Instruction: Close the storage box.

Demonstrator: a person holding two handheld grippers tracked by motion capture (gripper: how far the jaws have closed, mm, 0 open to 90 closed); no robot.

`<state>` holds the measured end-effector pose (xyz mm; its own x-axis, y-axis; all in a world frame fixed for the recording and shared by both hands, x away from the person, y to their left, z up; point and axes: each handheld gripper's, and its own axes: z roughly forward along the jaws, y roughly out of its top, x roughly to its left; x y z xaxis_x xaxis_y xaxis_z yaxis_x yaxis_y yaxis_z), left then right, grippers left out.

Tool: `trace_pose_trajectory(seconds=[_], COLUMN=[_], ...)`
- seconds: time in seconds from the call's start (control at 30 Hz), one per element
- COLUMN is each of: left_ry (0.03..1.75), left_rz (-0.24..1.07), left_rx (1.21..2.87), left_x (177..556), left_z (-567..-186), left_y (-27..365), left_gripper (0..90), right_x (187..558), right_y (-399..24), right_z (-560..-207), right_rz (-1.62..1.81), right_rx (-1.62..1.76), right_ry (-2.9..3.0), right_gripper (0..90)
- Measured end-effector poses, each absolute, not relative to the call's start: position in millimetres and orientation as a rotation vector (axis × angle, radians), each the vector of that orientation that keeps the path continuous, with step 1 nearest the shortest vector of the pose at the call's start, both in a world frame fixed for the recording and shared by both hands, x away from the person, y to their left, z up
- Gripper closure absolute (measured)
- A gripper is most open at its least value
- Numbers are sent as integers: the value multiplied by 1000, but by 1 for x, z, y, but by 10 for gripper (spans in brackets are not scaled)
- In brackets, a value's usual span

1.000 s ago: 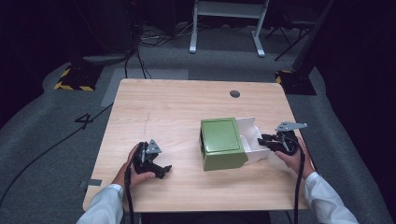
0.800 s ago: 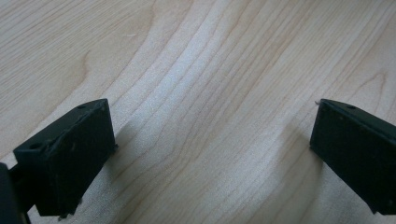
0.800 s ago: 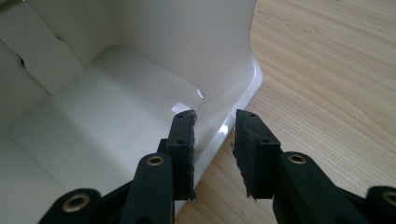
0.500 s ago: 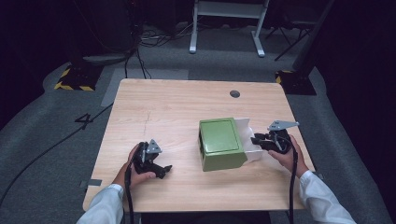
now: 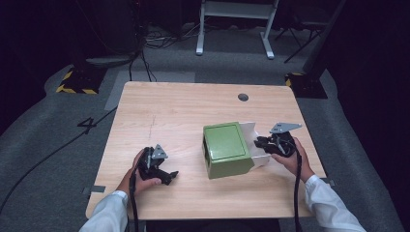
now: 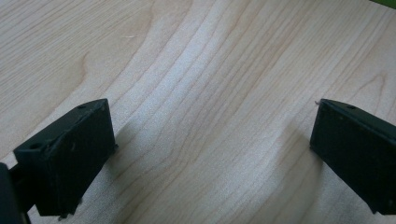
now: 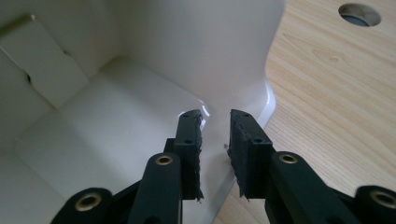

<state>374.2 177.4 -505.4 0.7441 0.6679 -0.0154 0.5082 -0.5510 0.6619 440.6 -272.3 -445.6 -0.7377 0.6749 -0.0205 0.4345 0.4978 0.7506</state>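
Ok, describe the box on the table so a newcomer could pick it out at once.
Start at the wooden table, then look to its right half, just below the round cable hole. There sits the green box, white inside, with an open white flap facing the right gripper.

The counter (image 5: 183, 111) is a pale wood-grain top with rounded corners and a round cable hole (image 5: 243, 97) near its far edge, right of the middle. A green box (image 5: 226, 150) lies on the counter, right of centre, with its white open flaps (image 5: 251, 136) spread toward the right edge. The left claw (image 5: 170, 176) sits low on the bare wood near the front left, apart from the box.
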Motion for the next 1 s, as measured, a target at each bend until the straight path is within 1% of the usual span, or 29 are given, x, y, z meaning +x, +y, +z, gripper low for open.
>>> trace_pose_trajectory(seconds=[0.27,0.43,0.5,0.57,0.87,1.0], left_ry=[880,880,880,880,880,879], left_rz=[313,313,313,313,313,309], left_rx=[2279,2278,2278,2278,2279,2276], left_x=[374,374,374,374,374,374], left_z=[-505,-505,-505,-505,-505,-506], left_y=[177,177,177,177,177,177], left_gripper=[2,2,2,2,2,1], right_x=[439,444,446,446,445,443], right_y=[-287,-287,-285,-284,-283,-272], right_z=[-439,-450,-458,-460,-460,-456], right_rz=[1142,1086,1072,1064,1120,1109], right_rx=[980,1021,1040,1044,1085,1036], right_ry=[2370,2428,2491,2507,2495,2480], right_gripper=[664,635,598,581,619,634])
